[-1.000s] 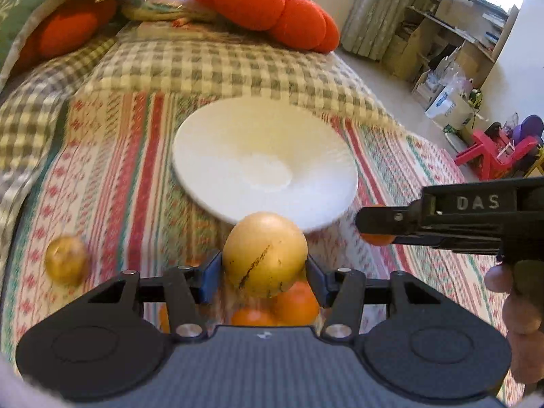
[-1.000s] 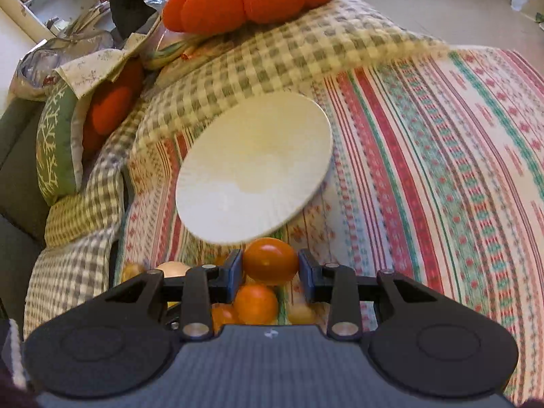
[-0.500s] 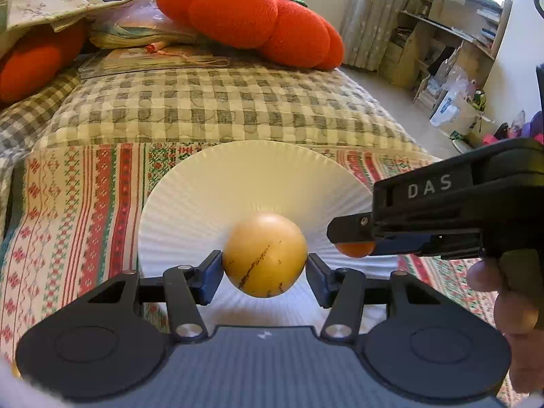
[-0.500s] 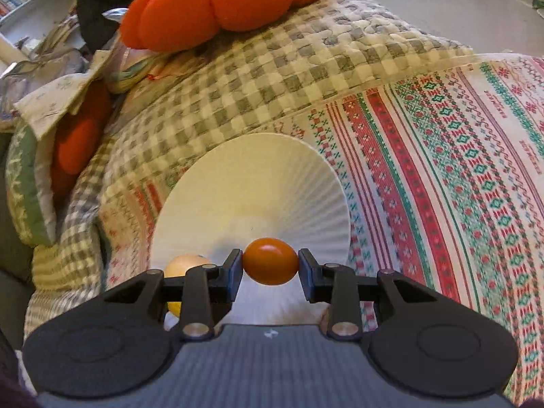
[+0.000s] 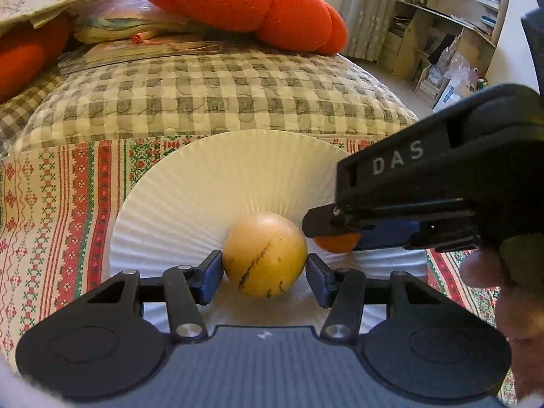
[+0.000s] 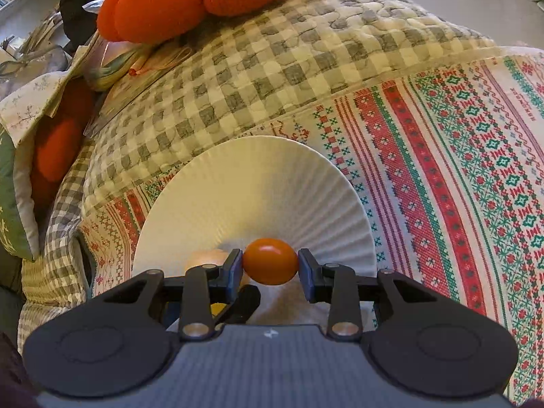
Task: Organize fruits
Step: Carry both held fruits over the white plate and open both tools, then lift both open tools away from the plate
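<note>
Left wrist view only: right gripper (image 5: 335,234) seen side-on at 3 o'clock, white "DAS" lettering on its black body, person's hand (image 5: 510,289) wrapped round the grip, wooden shelving (image 5: 442,30) at 1 o'clock. Right wrist view only: small orange oval fruit (image 6: 271,261) seen whole, long axis running 9-to-3 between the pads; the other view shows just a sliver of it. Left gripper (image 5: 265,270) clamped on round yellow fruit w/ dark streaks (image 5: 264,254), streaks slanting 7-to-1. Right gripper clenched on the orange fruit. Both fruits over the near part of the white ribbed paper plate (image 5: 210,183); touching it or not, can't tell. Plate on red-green striped patterned cloth (image 6: 459,170), checked quilt (image 5: 217,95) at 12 o'clock beyond, orange plush pumpkin cushion (image 5: 244,6) further back.
</note>
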The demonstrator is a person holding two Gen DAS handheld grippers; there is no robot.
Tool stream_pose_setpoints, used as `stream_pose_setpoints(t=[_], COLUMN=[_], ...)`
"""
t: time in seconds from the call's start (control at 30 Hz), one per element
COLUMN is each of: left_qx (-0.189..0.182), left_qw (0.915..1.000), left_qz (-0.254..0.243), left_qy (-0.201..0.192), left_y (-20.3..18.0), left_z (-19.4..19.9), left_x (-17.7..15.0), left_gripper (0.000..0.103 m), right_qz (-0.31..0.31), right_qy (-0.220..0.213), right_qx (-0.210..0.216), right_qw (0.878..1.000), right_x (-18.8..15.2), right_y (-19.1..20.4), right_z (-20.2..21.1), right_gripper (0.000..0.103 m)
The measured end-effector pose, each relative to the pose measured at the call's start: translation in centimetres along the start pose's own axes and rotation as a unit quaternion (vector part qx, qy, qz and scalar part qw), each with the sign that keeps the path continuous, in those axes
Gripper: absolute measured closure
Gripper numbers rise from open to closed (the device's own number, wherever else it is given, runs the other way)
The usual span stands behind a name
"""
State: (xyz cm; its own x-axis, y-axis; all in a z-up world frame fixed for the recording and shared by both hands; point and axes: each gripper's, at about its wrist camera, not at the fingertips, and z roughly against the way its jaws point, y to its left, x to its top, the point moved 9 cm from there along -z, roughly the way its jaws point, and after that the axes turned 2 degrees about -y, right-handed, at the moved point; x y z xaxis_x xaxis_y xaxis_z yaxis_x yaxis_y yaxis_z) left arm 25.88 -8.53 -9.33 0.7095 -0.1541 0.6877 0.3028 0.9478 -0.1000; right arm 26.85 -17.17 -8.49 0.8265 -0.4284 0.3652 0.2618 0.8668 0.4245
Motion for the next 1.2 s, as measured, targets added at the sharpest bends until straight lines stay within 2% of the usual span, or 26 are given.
stream_pose_setpoints(t=[0.17, 0.23, 0.27, 0.3, 0.37, 0.4, 0.5, 0.67, 1.2], left_qx=[-0.009, -0.005, -0.006, -0.006, 0.001, 0.003, 0.016, 0.016, 0.033], left_qw=[0.9999, 0.9999, 0.9999, 0.9998, 0.9996, 0.9995, 0.9989, 0.9987, 0.9983], left_qz=[-0.005, -0.009, -0.012, -0.017, -0.027, -0.032, -0.043, -0.049, -0.046], left_qy=[0.004, 0.001, 0.003, 0.002, -0.002, -0.003, 0.002, 0.0, 0.012], left_y=[-0.2, -0.1, -0.2, -0.2, -0.3, -0.3, -0.2, -0.3, 1.5], left_z=[-0.2, 0.2, 0.4, 0.6, 1.3, 1.6, 2.6, 4.9, 11.0], left_x=[0.1, 0.2, 0.2, 0.2, 0.1, 0.0, -0.4, -1.2, -5.4], left_gripper=[0.056, 0.051, 0.045, 0.042, 0.034, 0.033, 0.03, 0.021, 0.009], right_qz=[0.005, 0.0, -0.006, -0.011, -0.019, -0.018, -0.011, -0.007, 0.051], right_qy=[0.004, 0.007, 0.008, 0.008, 0.005, 0.004, 0.004, 0.003, -0.005], right_qx=[-0.001, 0.001, 0.009, 0.018, 0.027, 0.026, 0.017, 0.015, -0.023], right_qw=[1.0, 1.0, 1.0, 1.0, 0.999, 1.0, 1.0, 1.0, 0.998], right_x=[0.1, 0.1, 0.1, 0.1, 0.0, 0.0, -0.4, -1.4, -6.3], right_y=[0.2, 0.0, 0.1, 0.2, 0.2, 0.2, 0.2, 0.2, 0.5], right_z=[-0.3, -0.2, -0.2, -0.1, 0.4, 0.7, 1.4, 3.3, 8.3], right_gripper=[0.07, 0.069, 0.062, 0.052, 0.039, 0.037, 0.035, 0.03, 0.008])
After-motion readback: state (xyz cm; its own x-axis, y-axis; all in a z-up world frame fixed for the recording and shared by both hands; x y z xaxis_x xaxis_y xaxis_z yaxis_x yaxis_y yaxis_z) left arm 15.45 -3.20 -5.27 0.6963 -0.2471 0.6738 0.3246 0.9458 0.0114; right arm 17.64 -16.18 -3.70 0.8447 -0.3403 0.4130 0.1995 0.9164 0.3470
